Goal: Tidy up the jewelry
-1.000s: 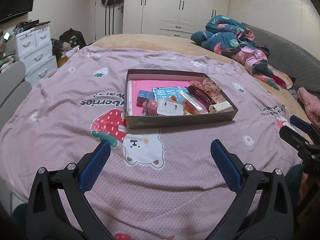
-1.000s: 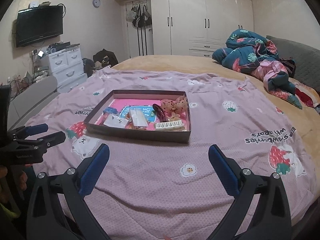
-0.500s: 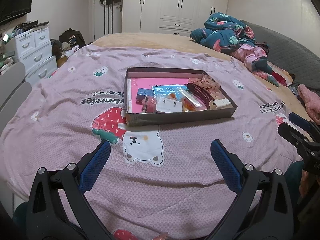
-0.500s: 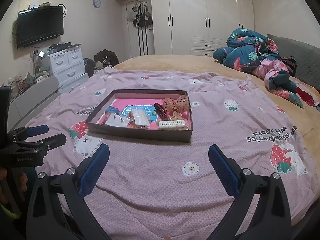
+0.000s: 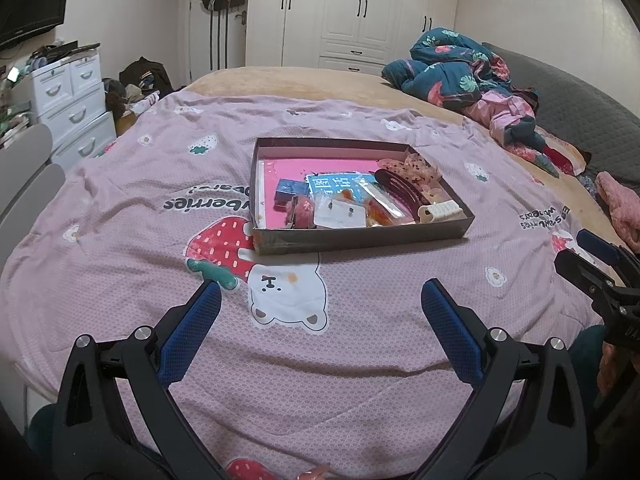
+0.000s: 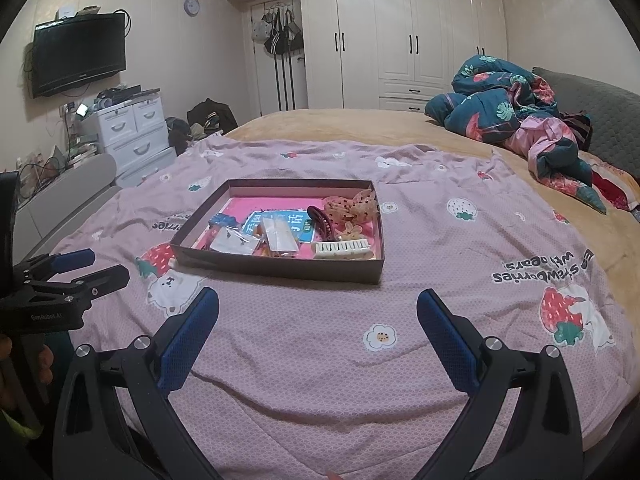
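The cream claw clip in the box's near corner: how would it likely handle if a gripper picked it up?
The cream claw clip looks like rigid, probably light plastic. Its toothed, curved shape may twist or slip between flat pads. It lies against the box wall, so access looks tight.

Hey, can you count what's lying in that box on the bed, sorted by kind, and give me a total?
In the box:
Hair claw clips: 2, dark red and cream
Dotted fabric bow: 1
Blue printed packet: 1
Small blue box: 1
Clear bags with cards: 2
Pink fluffy piece: 1
Total: 8 that I can tell apart; smaller bits are unclear.
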`<state>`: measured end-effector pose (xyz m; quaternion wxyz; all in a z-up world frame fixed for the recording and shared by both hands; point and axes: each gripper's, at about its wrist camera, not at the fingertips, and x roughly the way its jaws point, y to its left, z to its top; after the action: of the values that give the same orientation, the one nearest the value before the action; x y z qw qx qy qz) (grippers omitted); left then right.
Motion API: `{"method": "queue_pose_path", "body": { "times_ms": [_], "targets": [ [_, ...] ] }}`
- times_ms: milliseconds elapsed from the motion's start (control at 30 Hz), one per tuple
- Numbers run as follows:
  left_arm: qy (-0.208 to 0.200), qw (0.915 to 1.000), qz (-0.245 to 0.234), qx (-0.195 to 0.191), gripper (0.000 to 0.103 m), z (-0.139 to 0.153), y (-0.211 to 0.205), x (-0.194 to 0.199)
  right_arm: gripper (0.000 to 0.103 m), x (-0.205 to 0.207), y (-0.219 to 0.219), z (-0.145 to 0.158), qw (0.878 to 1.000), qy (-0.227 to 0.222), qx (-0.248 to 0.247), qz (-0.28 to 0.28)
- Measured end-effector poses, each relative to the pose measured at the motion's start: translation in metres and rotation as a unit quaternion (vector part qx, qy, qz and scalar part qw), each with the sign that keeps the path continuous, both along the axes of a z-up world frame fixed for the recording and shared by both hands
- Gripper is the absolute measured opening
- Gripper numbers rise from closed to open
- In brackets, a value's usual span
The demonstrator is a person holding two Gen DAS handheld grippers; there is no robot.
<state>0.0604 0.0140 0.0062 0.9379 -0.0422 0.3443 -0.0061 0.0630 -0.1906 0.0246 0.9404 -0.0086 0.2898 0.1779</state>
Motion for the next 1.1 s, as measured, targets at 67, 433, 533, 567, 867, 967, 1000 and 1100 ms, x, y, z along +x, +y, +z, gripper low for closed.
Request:
{"method": "queue_pose_path", "body": {
  "times_ms": [67,433,533,567,867,967,1000,1100],
  "targets": [
    [0.0,1.0,0.001,-0.001,0.094,0.0001,0.0003,-0.0005,0.099,0.0002,-0.0002,0.0,1.0,0.001,0.001,0.001],
    [-0.002,1.0,-0.001,-0.001,0.094,0.0026,0.0001,-0.0005,0.099,0.0008,0.0007,-0.0013,1.0,0.004,-0.001,0.001],
    [-0.003,1.0,-0.001,-0.001,0.094,0.0026,0.0003,-0.0005,0.099,0.0007,0.0012,-0.0022,1.0,0.004,-0.001,0.002],
    [-0.003,1.0,-0.001,-0.002,0.094,0.0039,0.0002,-0.0002,0.099,0.0009,0.001,-0.0022,1.0,0.004,-0.001,0.002],
    [-0.003,1.0,0.0,-0.002,0.094,0.0036,0.0005,-0.0003,0.099,0.0008,0.0011,-0.002,1.0,0.004,-0.001,0.001],
    [-0.003,1.0,0.0,-0.002,0.094,0.0032,0.0008,-0.0004,0.099,0.0001,0.0014,-0.0022,1.0,0.004,-0.001,0.001],
    [-0.003,1.0,0.0,-0.002,0.094,0.0039,0.0004,-0.0004,0.099,-0.0002,0.0024,-0.0025,1.0,0.003,-0.002,0.002],
    [-0.003,1.0,0.0,-0.002,0.094,0.0031,0.001,-0.0003,0.099,0.0001,0.0015,-0.0024,1.0,0.004,-0.001,0.002]
  ]
}}
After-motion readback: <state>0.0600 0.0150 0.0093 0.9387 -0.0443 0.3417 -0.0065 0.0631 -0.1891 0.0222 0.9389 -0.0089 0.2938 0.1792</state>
